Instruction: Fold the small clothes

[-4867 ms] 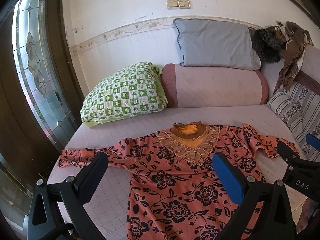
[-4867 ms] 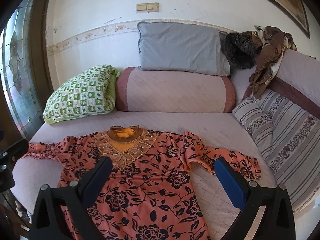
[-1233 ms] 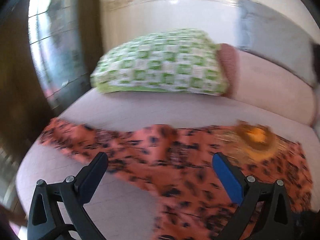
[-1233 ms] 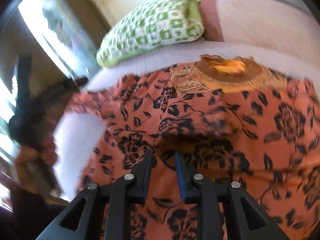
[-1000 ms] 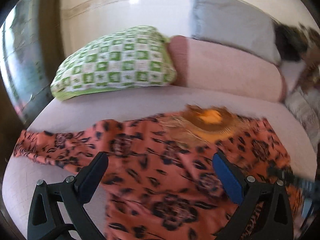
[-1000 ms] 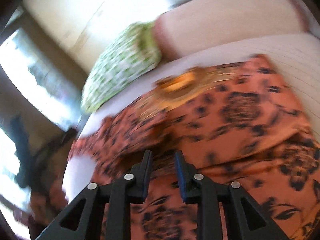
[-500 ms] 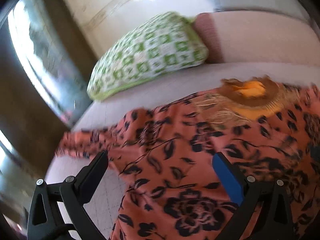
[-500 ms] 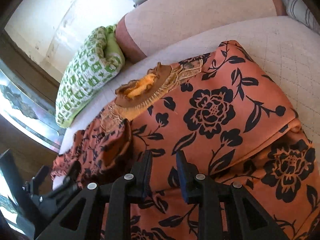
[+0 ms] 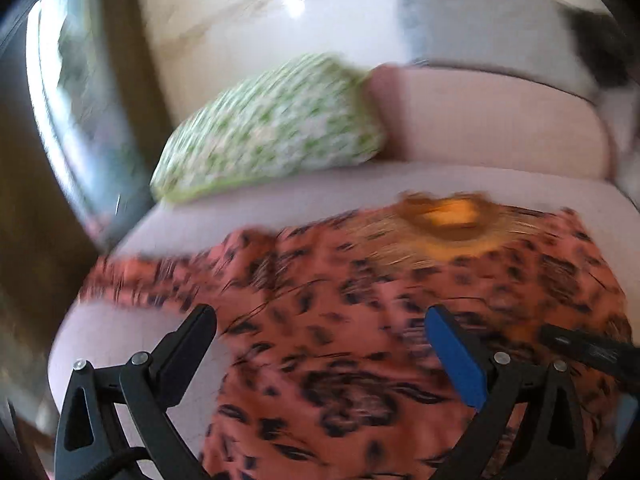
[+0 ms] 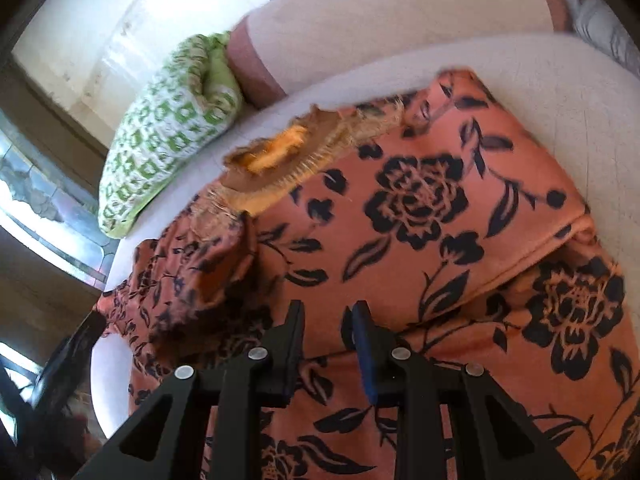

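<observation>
Above the orange flowered shirt (image 9: 360, 320), which lies flat on the pale mattress (image 9: 280, 200), the left gripper (image 9: 320, 332) hovers with its two fingers wide apart and nothing between them. Its view is blurred. It points toward the shirt's collar (image 9: 448, 216), and the shirt's left sleeve (image 9: 152, 276) stretches away from the body toward the window side of the mattress.

The right gripper (image 10: 326, 328) is low over the shirt (image 10: 440, 240), tilted, with its fingers drawn close and only a narrow gap between them; whether cloth is pinched there I cannot tell. The right sleeve (image 10: 460, 208) lies folded across the chest, just below the collar (image 10: 280, 152).

Compared with half a second ago, the left gripper has turned more toward the collar, and the green checked pillow (image 9: 272, 136) beyond the shirt now sits nearer the middle of its view. The right gripper has hardly moved, and its fingers keep about the same narrow gap.
</observation>
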A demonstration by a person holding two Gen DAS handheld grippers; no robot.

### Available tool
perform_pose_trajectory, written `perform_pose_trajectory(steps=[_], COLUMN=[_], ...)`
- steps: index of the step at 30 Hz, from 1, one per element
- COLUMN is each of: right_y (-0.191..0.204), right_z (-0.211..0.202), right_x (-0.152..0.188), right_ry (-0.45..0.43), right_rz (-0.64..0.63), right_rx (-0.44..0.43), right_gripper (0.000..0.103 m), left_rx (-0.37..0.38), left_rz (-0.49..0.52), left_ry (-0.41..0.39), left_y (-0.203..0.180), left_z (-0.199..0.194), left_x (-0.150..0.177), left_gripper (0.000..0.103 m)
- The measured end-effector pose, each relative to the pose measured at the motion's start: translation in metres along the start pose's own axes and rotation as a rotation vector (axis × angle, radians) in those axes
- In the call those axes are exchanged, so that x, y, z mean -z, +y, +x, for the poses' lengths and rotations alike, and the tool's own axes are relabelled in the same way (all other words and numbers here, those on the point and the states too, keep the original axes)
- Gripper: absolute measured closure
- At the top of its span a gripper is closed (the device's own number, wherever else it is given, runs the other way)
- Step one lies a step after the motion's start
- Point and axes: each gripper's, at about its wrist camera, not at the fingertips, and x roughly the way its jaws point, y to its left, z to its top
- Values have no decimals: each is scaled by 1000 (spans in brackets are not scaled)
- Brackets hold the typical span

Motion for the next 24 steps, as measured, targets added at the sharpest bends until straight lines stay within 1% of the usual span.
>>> perform_pose_trajectory(steps=[2, 3, 5, 7, 9, 11, 13, 16, 17, 18, 20, 21, 23, 24], right_y=[-3, -3, -4, -4, -4, -2, -3, -4, -5, -5, -3, 3, 16, 22], right_z=[3, 4, 5, 6, 7, 7, 6, 6, 5, 4, -4, -9, -15, -15], right_x=[-1, -1, -2, -3, -3, -2, -3, -3, -2, -2, -1, -1, -1, -1], right_ry=[5, 5, 4, 5, 2, 2, 2, 1, -1, -4, -31, -56, -89, -92], right_rz=[8, 5, -3, -4, -10, -14, -10, 1, 4, 9, 17, -5, -69, -93], right_rx=[-4, -2, 1, 1, 1, 0, -5, -12, -13, -17, -69, -92, -57, -42], right_gripper=[75, 75, 75, 75, 75, 75, 75, 75, 75, 75, 75, 75, 75, 75], left_rx=[-33, -52, -72, -135, -224, -283, -321, -377, -383, -369, -321, -285, -261, -262], left_rz=[82, 110, 118, 119, 110, 60, -54, -209, -242, -273, -292, -273, -227, -211], left_ry=[-43, -45, -17, 20, 63, 105, 146, 169, 177, 185, 185, 188, 207, 214], left_y=[-22, -30, -36, -38, -33, -14, 18, 70, 82, 90, 91, 86, 75, 73], left_z=[-5, -3, 9, 24, 42, 57, 61, 63, 62, 60, 54, 51, 46, 44], left_x=[0, 2, 2, 0, -2, -5, -9, -10, -8, -5, -1, 1, 3, 4], left_gripper=[0, 0, 0, 0, 0, 0, 0, 0, 0, 0, 0, 0, 0, 0])
